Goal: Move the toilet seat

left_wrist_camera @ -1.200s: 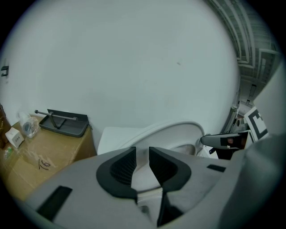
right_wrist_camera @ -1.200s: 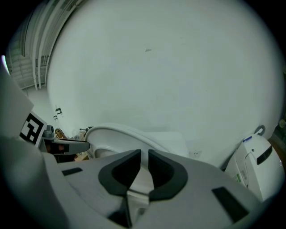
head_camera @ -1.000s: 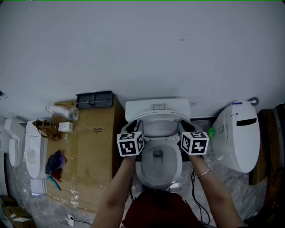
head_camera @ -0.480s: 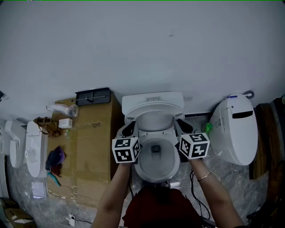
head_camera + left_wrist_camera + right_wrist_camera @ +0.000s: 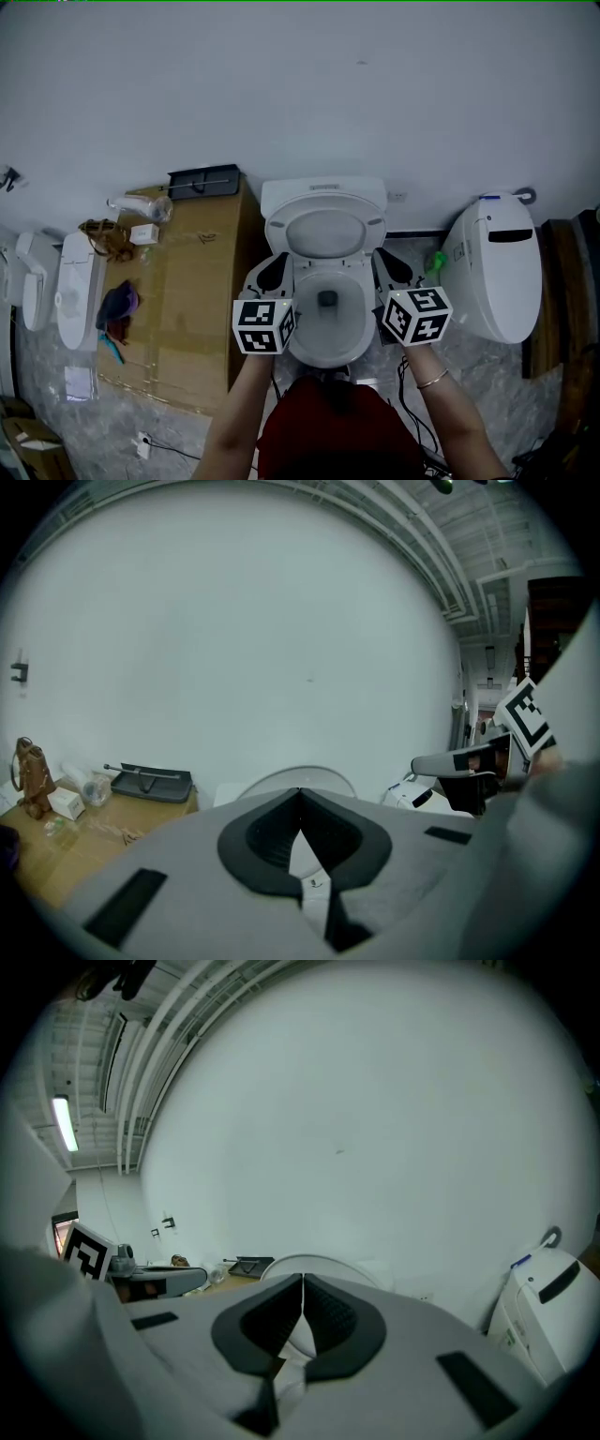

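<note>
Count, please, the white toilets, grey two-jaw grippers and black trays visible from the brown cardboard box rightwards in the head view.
White toilets: 2, open toilet, closed toilet
Grey two-jaw grippers: 2, left gripper, right gripper
Black rectangular tray: 1
Total: 5

The left gripper [image 5: 277,265] and right gripper [image 5: 386,262] point forward side by side, jaws pressed together.

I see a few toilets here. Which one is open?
The middle toilet: its lid is raised and the bowl shows. The right toilet and the far-left toilet are closed.
</note>
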`<state>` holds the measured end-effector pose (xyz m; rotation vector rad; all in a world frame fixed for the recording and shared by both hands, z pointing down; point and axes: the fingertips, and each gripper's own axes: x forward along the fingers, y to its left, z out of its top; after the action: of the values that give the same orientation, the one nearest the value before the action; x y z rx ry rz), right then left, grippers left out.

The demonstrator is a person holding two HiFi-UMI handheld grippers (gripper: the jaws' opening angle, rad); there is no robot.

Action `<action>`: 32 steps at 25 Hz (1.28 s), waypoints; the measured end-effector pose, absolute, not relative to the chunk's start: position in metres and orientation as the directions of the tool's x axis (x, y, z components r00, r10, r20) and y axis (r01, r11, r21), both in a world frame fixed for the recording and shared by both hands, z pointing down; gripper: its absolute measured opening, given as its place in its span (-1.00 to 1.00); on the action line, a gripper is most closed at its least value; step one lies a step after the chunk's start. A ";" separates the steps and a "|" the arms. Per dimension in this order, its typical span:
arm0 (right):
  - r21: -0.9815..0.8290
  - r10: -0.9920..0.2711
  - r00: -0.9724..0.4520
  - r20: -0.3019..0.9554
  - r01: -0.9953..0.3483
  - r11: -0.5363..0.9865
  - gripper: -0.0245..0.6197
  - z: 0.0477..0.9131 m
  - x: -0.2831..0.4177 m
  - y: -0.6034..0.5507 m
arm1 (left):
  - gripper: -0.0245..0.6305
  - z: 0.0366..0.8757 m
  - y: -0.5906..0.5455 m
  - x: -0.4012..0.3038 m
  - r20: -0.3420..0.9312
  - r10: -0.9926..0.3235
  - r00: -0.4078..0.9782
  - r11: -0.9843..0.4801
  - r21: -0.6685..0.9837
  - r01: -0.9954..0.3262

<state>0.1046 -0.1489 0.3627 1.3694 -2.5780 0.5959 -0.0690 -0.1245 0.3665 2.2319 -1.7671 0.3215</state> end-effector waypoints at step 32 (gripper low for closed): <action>-0.158 -0.823 -0.543 0.170 -0.839 0.521 -0.87 0.296 0.081 0.011 | -0.85 0.315 0.043 -0.092 0.213 -0.940 0.265 -0.265 0.030 -0.964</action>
<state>0.0811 0.0109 0.2961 1.4641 -2.6750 0.3407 -0.0923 0.0427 0.3153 2.3728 -1.8021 0.2285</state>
